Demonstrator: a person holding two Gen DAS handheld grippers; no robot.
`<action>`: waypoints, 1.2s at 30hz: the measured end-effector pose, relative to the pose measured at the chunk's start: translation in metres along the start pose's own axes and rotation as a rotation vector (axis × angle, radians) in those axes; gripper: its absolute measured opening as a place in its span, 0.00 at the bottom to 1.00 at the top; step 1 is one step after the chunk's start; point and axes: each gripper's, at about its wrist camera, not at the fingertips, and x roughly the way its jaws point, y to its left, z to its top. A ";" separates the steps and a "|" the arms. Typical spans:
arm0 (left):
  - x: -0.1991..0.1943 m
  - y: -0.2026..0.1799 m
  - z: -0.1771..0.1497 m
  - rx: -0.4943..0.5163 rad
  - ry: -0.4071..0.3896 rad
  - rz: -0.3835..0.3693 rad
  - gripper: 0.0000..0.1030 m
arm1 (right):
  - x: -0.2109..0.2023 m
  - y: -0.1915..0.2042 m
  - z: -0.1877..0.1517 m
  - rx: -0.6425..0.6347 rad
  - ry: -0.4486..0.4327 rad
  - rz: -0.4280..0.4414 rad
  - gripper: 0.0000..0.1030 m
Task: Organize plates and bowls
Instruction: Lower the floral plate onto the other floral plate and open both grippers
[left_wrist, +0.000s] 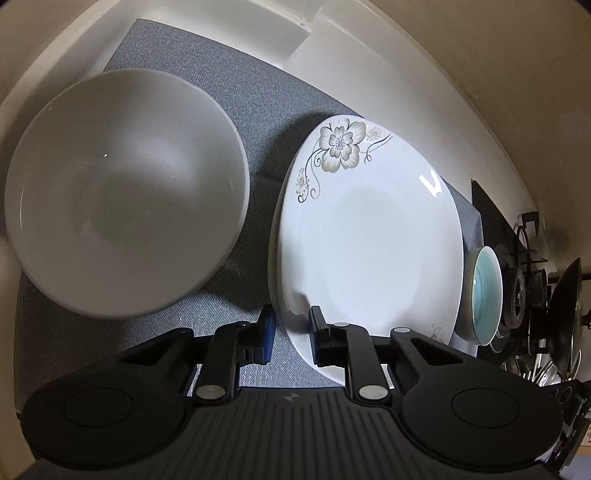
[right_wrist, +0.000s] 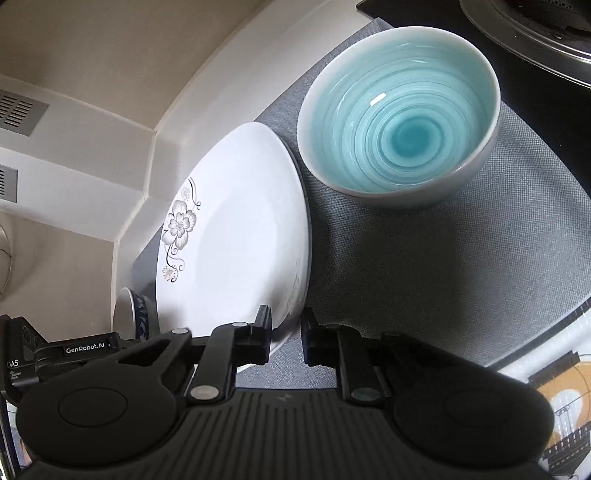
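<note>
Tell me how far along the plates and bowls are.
Done: the plate appears to lie on a second one, on the mat. In hand: left gripper and right gripper both straddle its rim; grip unclear. Left: the white bowl and blue bowl stand apart, unstacked.

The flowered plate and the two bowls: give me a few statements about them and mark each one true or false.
1. The flowered plate lies between the white bowl and the teal bowl. True.
2. The teal bowl holds food. False: it is empty.
3. The white bowl is upside down. False: it sits with its opening up.
4. The left gripper has one finger on each side of the flowered plate's rim. True.
</note>
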 end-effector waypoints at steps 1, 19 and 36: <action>0.002 -0.002 0.000 0.000 0.003 0.002 0.20 | 0.000 0.000 0.002 -0.003 0.000 -0.003 0.17; -0.003 -0.010 0.003 0.052 -0.023 0.032 0.19 | -0.010 0.005 0.013 -0.044 -0.013 -0.050 0.13; -0.001 -0.003 -0.009 0.033 0.001 -0.023 0.20 | -0.008 0.004 0.005 -0.009 -0.009 -0.031 0.20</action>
